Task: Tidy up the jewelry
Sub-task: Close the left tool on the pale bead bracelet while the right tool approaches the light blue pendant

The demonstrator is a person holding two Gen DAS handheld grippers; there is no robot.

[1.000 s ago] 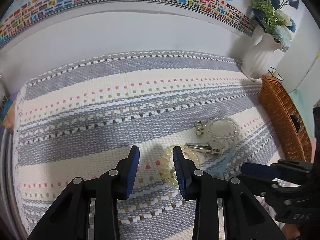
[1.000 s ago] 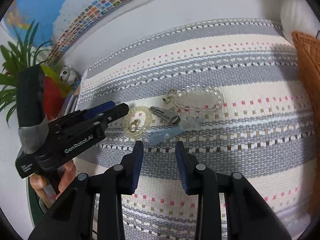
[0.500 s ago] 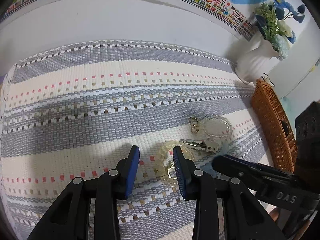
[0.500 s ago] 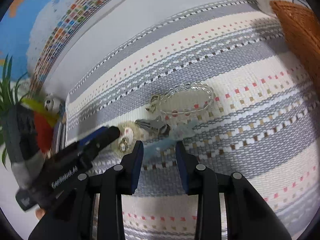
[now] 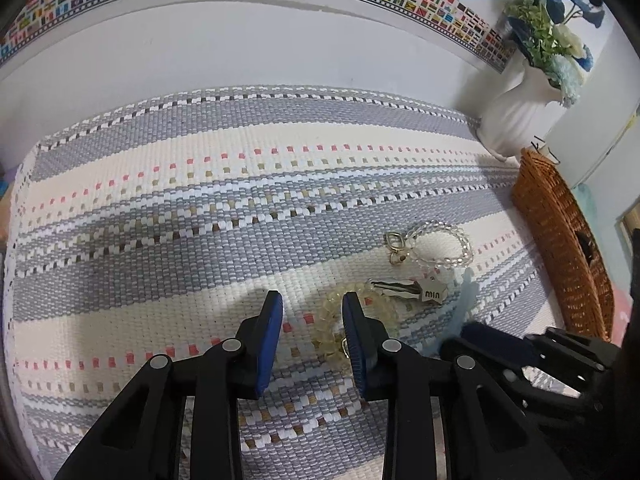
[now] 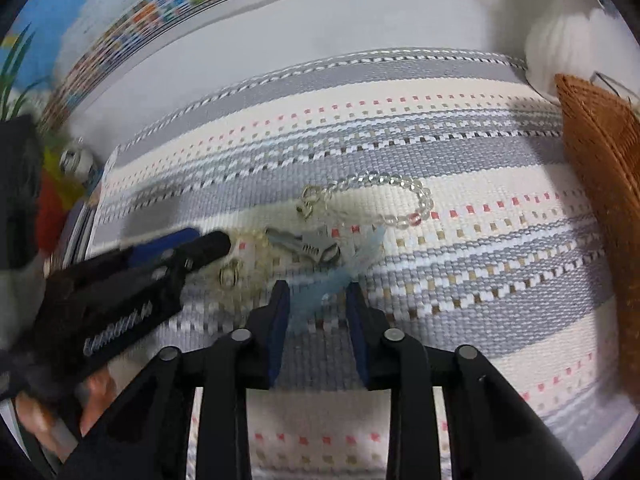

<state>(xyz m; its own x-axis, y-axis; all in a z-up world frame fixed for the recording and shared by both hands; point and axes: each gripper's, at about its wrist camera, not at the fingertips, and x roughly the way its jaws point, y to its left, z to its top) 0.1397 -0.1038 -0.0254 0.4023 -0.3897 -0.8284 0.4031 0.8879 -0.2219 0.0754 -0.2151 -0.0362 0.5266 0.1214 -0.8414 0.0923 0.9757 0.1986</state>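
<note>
Several pieces of jewelry lie on a striped woven mat (image 5: 200, 208). A pale yellow bead bracelet (image 5: 330, 320) lies between and just past the fingertips of my open left gripper (image 5: 312, 312). A silver hair clip (image 5: 412, 290) lies beside it, and a clear bead bracelet (image 5: 444, 244) lies farther back. A light blue translucent piece (image 6: 324, 284) reaches in between the fingers of my open right gripper (image 6: 318, 300). In the right wrist view the clear bracelet (image 6: 384, 200), the clip (image 6: 304, 244) and the left gripper (image 6: 188, 248) show too.
A brown wicker basket (image 5: 568, 248) stands at the mat's right edge; it also shows in the right wrist view (image 6: 600, 160). A white vase with flowers (image 5: 516, 116) stands behind it. A wall with a flag border runs along the back.
Both grippers have moved in toward the jewelry. The right gripper now has the light blue piece between its fingers; the left gripper is at the yellow bracelet.
</note>
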